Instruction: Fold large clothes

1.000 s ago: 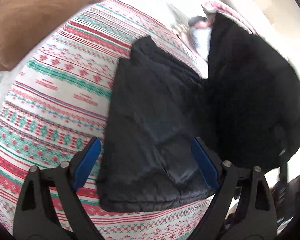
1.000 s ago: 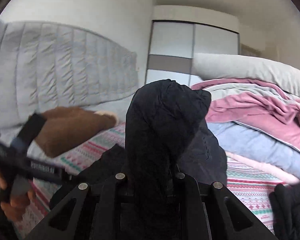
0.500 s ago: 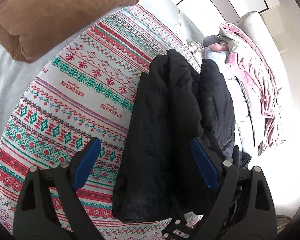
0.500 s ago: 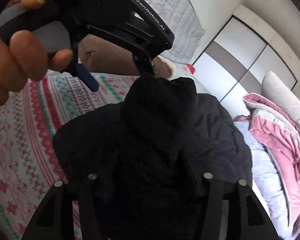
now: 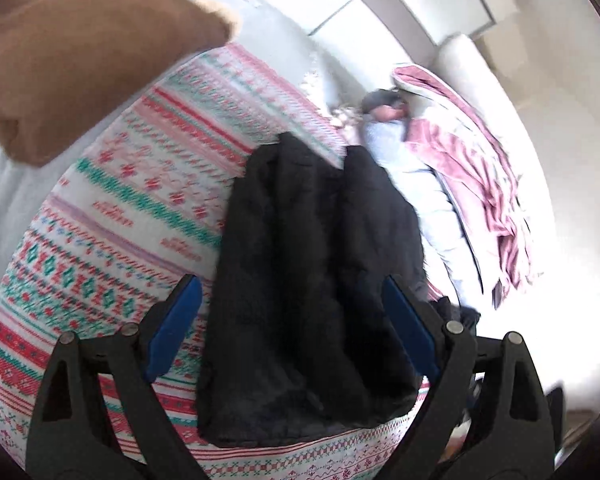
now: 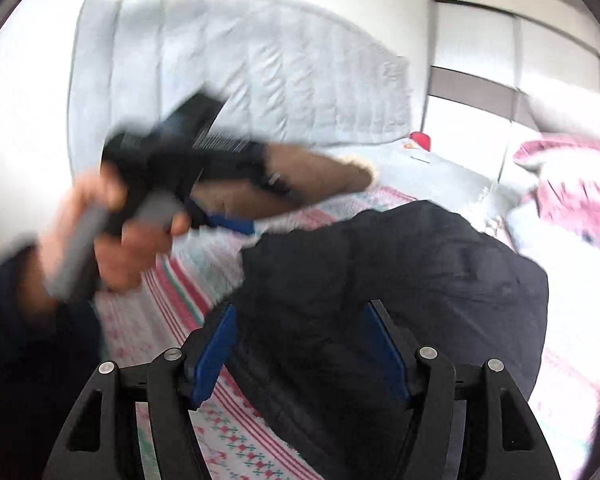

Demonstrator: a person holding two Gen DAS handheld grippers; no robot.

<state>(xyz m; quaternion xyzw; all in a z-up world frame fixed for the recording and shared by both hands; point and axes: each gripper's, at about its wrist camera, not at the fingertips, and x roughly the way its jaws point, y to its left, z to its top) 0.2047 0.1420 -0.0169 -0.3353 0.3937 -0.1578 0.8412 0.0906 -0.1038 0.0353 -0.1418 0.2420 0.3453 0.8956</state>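
Observation:
A black padded jacket [image 5: 312, 288] lies folded in a long bundle on the patterned red, green and white bedspread [image 5: 112, 216]. My left gripper [image 5: 292, 312] is open above its near end, blue pads on either side, not touching it. In the right wrist view the jacket [image 6: 400, 288] lies in a heap below my right gripper [image 6: 300, 344], which is open with nothing between its fingers. The left gripper and the hand holding it [image 6: 148, 200] show blurred at the left of that view.
A brown pillow [image 5: 80, 52] lies at the bed's head. A grey quilted headboard [image 6: 260, 76] stands behind it. Pink and pale blue bedding [image 5: 472, 184] is piled along the bed's right side. White wardrobe doors [image 6: 476, 92] are at the back.
My right gripper has opened and let go of the jacket, which now lies on the bed. The left gripper has moved up and away to the left.

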